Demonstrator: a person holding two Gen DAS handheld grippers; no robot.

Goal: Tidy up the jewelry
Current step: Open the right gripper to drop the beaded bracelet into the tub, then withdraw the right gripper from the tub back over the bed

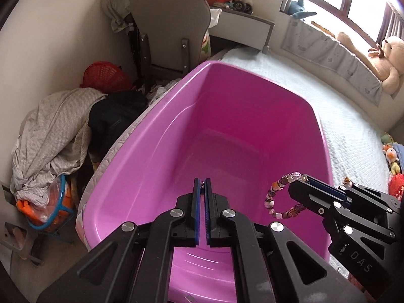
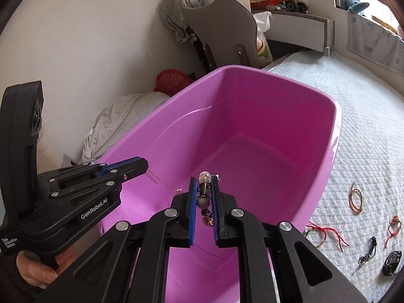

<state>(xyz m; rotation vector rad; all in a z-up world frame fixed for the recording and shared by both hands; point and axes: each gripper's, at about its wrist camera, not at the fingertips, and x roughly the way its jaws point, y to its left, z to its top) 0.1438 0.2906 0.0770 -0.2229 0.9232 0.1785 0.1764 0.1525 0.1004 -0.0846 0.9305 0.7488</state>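
Over pink tub [image 1: 227, 131], centre frame, we note left gripper [image 1: 202, 184] clamped on thin chain [image 2: 152, 176]. Lower right, right gripper [image 1: 301, 180] pinches beaded bracelet [image 1: 275, 197], loop hanging above tub. More bracelets [image 2: 356, 197] lie on white bedspread [image 2: 353, 126], right edge.

There are two black two-finger grippers: the left gripper [image 1: 202, 185] and the right gripper [image 2: 205, 184]. One pink plastic tub [image 2: 252, 136] stands on one white quilted bedspread [image 2: 353, 131]. One beaded bracelet [image 1: 275, 197] hangs from the right gripper, and one thin chain [image 2: 154, 176] trails from the left. Six loose pieces lie on the bedspread: one copper-coloured bangle [image 2: 356, 198], two red-string bracelets [image 2: 325, 232] [image 2: 394, 223], one dark cord piece [image 2: 368, 250], one dark round piece [image 2: 392, 262]; the sixth is too small to tell. One grey chair [image 1: 169, 25], one red basket [image 1: 106, 74], one beige teddy bear [image 1: 388, 58].
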